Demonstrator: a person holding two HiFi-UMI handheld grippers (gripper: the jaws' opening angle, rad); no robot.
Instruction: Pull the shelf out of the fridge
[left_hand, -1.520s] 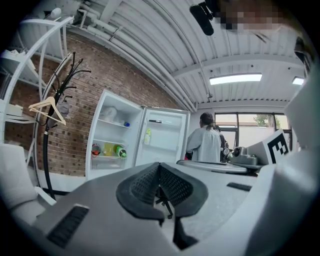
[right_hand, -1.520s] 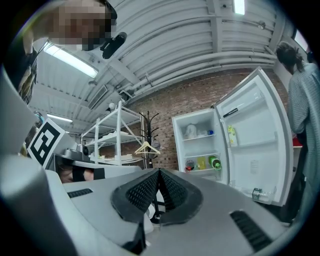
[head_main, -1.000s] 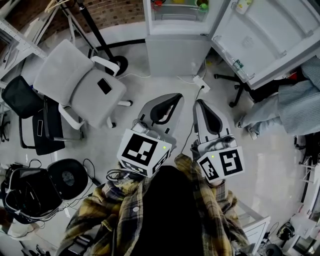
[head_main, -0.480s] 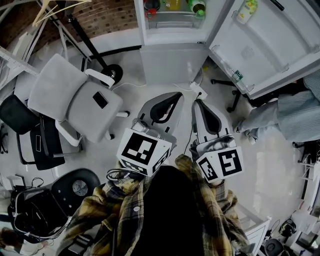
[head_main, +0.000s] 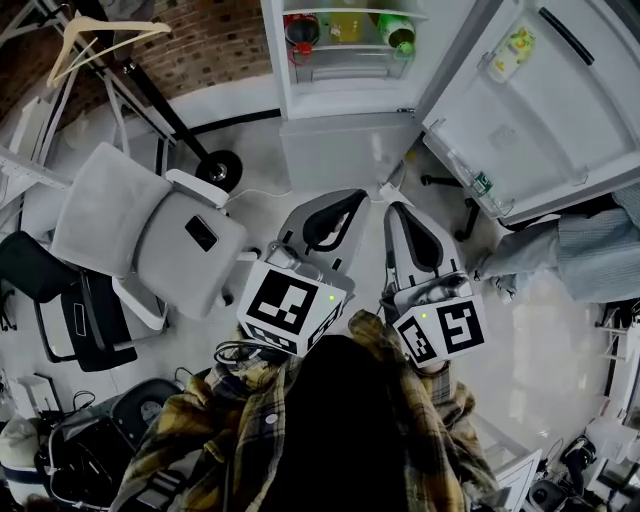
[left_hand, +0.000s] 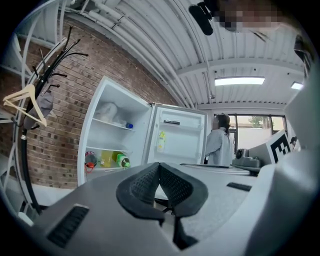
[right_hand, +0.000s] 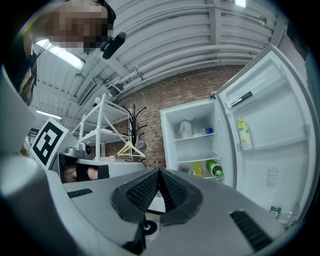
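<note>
Closure is complete on both tools: the grey left gripper (left_hand: 159, 165) has its black ribbed jaws pressed together on nothing, and the matching right gripper (right_hand: 160, 171) is the same. Both point level at the white upright fridge (head_main: 345, 110), which stands well apart from them with its white door (head_main: 530, 110) swung wide to the right.

Inside, a thin pale upper shelf (left_hand: 112, 124) carries a white bag (right_hand: 186, 128), and a lower shelf (left_hand: 102, 168) carries yellow and green bottles (left_hand: 114, 160). Which one is meant I cannot tell.

The step in hand looks like the approach. Done well, it would mean spreading the jaws before arrival and taking the front edge at two points, one on each side.

Either shelf lies flat, its long axis across the opening and its front edge facing the grippers. A straight, level pull seems right, since a tilt could tip the bottles.
</note>
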